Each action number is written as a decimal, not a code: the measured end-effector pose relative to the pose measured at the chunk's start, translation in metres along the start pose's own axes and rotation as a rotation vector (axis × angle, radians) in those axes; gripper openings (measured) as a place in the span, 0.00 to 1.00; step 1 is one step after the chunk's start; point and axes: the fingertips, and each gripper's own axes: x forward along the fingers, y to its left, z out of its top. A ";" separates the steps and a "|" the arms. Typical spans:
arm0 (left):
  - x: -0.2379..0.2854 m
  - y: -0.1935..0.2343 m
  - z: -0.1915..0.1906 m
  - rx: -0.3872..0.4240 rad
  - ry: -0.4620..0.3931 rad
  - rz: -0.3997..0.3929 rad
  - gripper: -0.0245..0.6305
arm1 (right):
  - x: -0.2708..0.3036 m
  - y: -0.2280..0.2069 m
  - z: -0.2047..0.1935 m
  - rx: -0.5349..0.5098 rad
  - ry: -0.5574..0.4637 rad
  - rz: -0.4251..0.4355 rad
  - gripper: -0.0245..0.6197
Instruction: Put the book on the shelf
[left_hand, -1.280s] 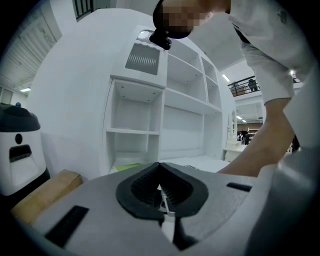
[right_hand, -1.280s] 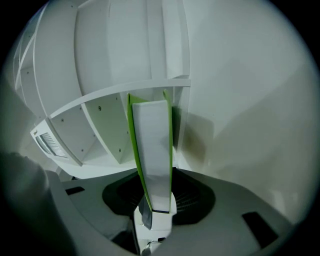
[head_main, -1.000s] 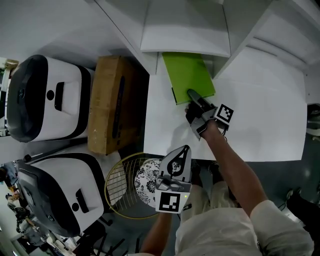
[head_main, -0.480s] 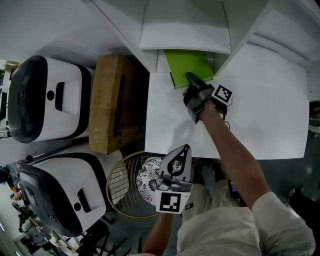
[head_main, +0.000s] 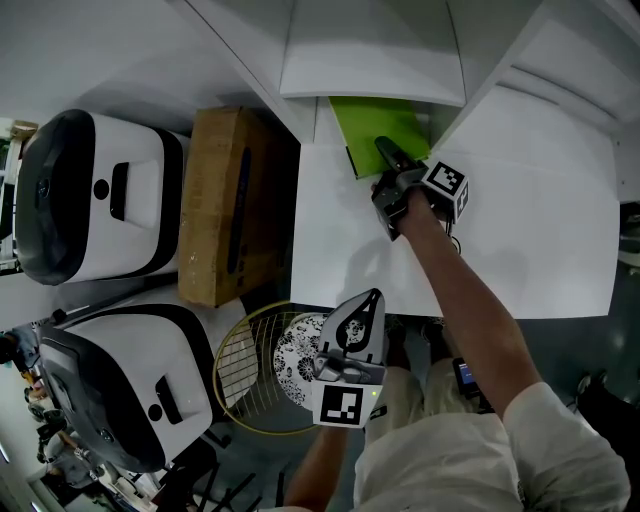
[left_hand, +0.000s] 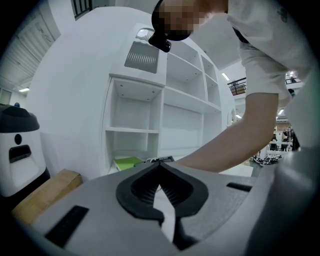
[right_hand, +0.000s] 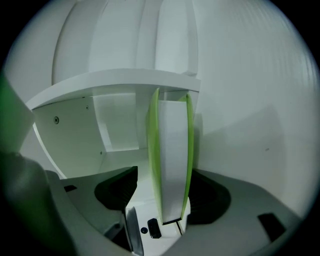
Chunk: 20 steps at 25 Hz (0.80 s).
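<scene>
The book (head_main: 382, 125) lies flat in the bottom compartment of the shelf (head_main: 370, 60). Its far end is under the board above and its near end juts out past the shelf's front. In the left gripper view, the book (left_hand: 126, 162) is on the floor of the shelf's (left_hand: 135, 130) lower left bay.

The right gripper (head_main: 386, 150) reaches into the shelf's front, with its tips over the book's near end. Its cube (head_main: 447, 187) and the forearm (head_main: 470, 310) trail back across the white platform (head_main: 520, 240) before the shelf. In the right gripper view, the gripper (right_hand: 165, 175) is rolled on its side, so the book (right_hand: 172, 150) shows edge-on between its jaws, white pages between green covers. The jaws have just been opening. One pad stands clear of the cover with a gap, and the other sits just beside the opposite cover. The book is loose, not clamped.

The left gripper (head_main: 372, 297) hangs well back from the shelf, off the platform's near edge. Its tips (left_hand: 160, 164) meet, closed on nothing.

Left of the shelf stands a cardboard box (head_main: 225, 205). Beyond it is a white machine (head_main: 85, 195), with a second machine (head_main: 110, 395) farther from the shelf. A round wire rack (head_main: 240, 375) and a patterned plate (head_main: 297, 365) lie beside the left gripper.
</scene>
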 end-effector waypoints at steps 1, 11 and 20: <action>0.000 -0.001 -0.002 0.032 0.019 -0.014 0.04 | -0.001 -0.002 0.000 -0.002 -0.005 -0.010 0.49; 0.004 0.001 0.002 0.054 0.021 -0.029 0.04 | 0.012 0.006 0.004 -0.028 0.003 -0.009 0.55; 0.007 0.003 0.001 0.074 0.039 -0.039 0.04 | 0.011 0.006 0.005 -0.232 0.017 -0.140 0.62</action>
